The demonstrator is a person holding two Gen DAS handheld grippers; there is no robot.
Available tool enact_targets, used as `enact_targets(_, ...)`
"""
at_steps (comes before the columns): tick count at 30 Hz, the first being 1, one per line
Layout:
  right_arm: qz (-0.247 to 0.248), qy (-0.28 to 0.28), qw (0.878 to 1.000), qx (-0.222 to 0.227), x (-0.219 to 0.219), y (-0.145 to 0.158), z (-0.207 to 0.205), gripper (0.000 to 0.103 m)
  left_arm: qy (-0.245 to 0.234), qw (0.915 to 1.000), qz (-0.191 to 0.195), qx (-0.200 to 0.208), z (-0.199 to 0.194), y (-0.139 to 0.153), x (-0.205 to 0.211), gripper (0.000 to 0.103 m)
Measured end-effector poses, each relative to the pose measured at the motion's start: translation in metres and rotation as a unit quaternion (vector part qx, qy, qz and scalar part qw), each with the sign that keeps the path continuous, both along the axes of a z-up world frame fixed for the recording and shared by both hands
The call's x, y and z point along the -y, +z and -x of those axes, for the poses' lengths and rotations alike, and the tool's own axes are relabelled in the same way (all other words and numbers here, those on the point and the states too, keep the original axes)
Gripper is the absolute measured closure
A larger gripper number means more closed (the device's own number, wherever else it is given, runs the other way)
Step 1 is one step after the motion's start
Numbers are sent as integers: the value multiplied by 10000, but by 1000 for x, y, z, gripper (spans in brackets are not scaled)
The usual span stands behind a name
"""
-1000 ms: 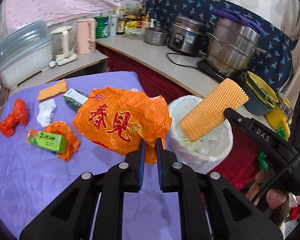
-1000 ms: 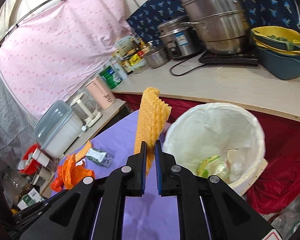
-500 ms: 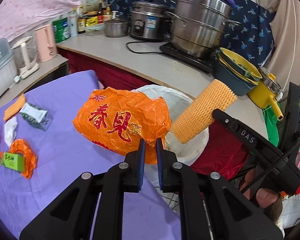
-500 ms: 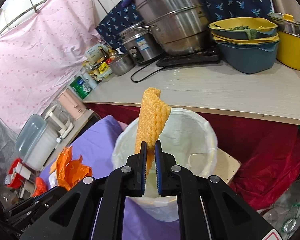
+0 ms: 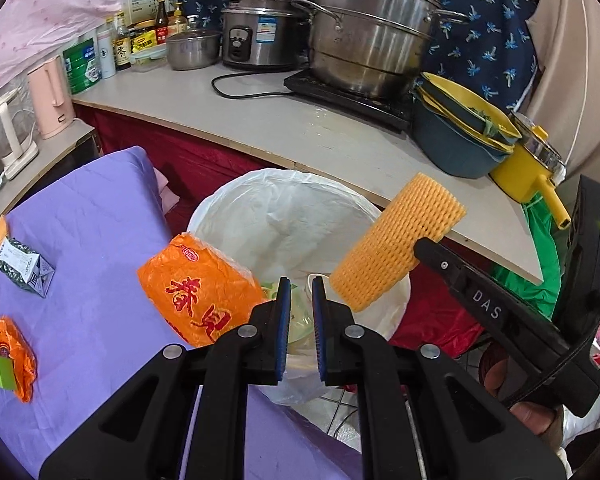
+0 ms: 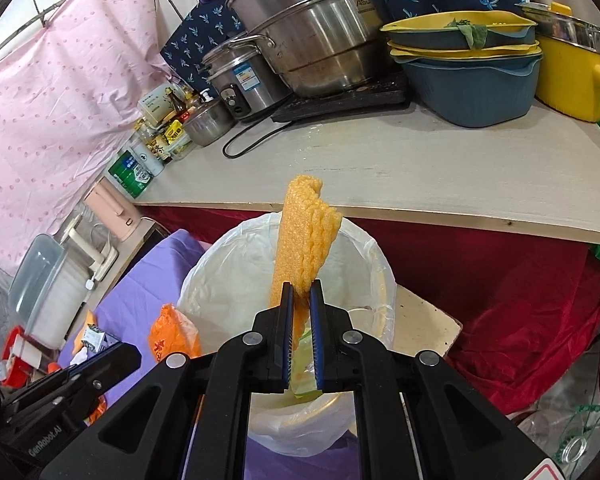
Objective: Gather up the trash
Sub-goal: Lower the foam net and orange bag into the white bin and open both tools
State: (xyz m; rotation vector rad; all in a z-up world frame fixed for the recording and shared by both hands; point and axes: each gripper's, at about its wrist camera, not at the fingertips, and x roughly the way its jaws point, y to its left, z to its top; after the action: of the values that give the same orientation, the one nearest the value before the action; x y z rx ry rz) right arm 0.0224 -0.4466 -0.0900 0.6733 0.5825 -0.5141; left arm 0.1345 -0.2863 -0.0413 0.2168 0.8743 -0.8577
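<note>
A bin lined with a white bag stands beside the purple-covered table; it also shows in the right wrist view. My left gripper has its jaws slightly apart, and the orange plastic bag hangs at its left finger over the bin's near rim. My right gripper is shut on a yellow foam net sleeve, held over the bin; the sleeve also shows in the left wrist view.
More trash lies on the table at left: a green-white carton, an orange wrapper with a green packet. Behind the bin runs a counter with steel pots, a rice cooker and stacked basins.
Both grippers have moved right from over the table to over the bin. The left jaws have parted a little and the orange bag has dropped lower and to the left.
</note>
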Motion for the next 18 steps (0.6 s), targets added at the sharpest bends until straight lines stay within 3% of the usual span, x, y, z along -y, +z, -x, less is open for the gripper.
enact_targets(11,-73,185,9997,-127,-7,-17,-22,94,912,9947,224,-426,-44,-4,-67,90)
enact_targets(14,-66,234,9996,-160,-10,-20,-27,94,993,9943,75,-393,-46,-13,-79,81)
enact_targets(18,-97,265,9994,-186,-14,-26,-31,94,932,9937,-240,-576,-40,-43,-79,81)
